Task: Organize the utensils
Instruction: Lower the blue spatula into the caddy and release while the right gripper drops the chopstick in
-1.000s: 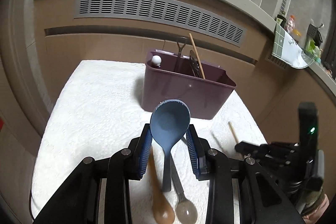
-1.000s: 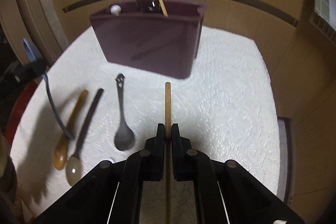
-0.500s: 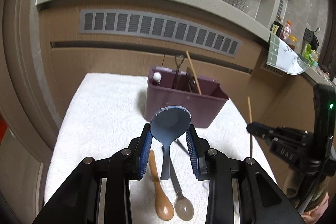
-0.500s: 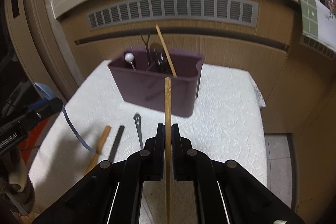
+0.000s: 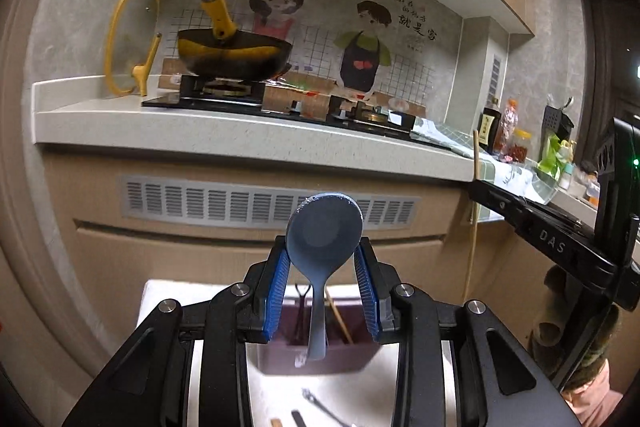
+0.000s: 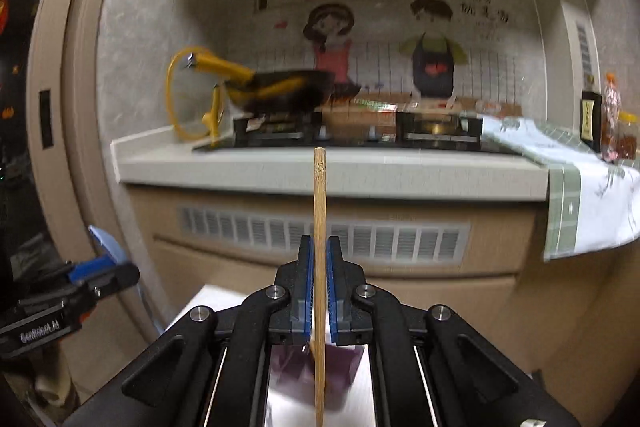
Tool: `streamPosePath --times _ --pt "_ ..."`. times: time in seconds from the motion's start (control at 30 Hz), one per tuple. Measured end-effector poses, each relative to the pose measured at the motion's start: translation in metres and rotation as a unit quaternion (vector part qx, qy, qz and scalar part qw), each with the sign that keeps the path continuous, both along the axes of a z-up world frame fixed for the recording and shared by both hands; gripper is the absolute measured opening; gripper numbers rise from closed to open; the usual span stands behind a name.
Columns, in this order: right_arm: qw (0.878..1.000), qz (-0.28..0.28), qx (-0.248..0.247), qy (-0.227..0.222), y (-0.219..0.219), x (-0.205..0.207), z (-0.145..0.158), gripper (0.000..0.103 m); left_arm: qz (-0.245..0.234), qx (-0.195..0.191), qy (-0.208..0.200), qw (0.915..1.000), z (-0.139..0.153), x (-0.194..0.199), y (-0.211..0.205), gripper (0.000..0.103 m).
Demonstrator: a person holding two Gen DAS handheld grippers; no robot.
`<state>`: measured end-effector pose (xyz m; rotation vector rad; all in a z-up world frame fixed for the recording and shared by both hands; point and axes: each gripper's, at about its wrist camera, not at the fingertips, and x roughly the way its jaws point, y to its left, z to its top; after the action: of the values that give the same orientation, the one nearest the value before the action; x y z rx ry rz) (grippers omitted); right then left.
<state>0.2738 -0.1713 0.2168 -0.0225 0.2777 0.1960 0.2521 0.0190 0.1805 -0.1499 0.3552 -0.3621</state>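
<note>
Left wrist view shows the left gripper [image 5: 322,291] raised, its fingers [image 5: 278,291] closed on a blue spoon [image 5: 324,239] held bowl-up above the purple caddy [image 5: 320,359], which already holds a few utensils. Others lie on the white desk [image 5: 276,391], so I judge the job roughly half done. The right gripper [image 6: 319,285] pinches a bamboo chopstick [image 6: 319,207] upright, also above the caddy.

Both wrist cams sit behind their claws, raised and pitched toward the grey stone kitchen counter [image 5: 248,139] [image 6: 332,175] ahead. Left cam is offset left of the right claw; the right cam is blurred. Shared: counter, yellow-handled black wok [image 5: 234,57] [image 6: 280,93], purple plastic utensil bin [image 5: 320,355] [image 6: 316,371] below the fingers.
</note>
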Motion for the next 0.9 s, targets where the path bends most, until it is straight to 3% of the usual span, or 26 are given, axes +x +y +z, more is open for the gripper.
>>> streamPosePath --times 0.2,0.57,0.8,0.9 --pt "1.000 -0.003 -0.004 0.000 0.003 0.047 -0.027 0.006 -0.012 0.003 0.032 0.9994 -0.022 0.055 -0.008 0.034" --pt "0.999 -0.023 -0.006 0.049 0.001 0.104 -0.103 0.006 -0.023 0.010 0.100 0.9947 -0.090 0.125 -0.024 0.034" --pt "0.992 -0.005 0.000 0.126 -0.003 0.120 -0.151 0.006 -0.040 0.021 0.154 0.9871 -0.131 0.139 -0.037 0.035" --pt "0.986 0.008 -0.020 0.167 0.003 0.125 -0.173 0.006 -0.043 0.031 0.175 0.9832 -0.148 0.141 -0.043 0.037"
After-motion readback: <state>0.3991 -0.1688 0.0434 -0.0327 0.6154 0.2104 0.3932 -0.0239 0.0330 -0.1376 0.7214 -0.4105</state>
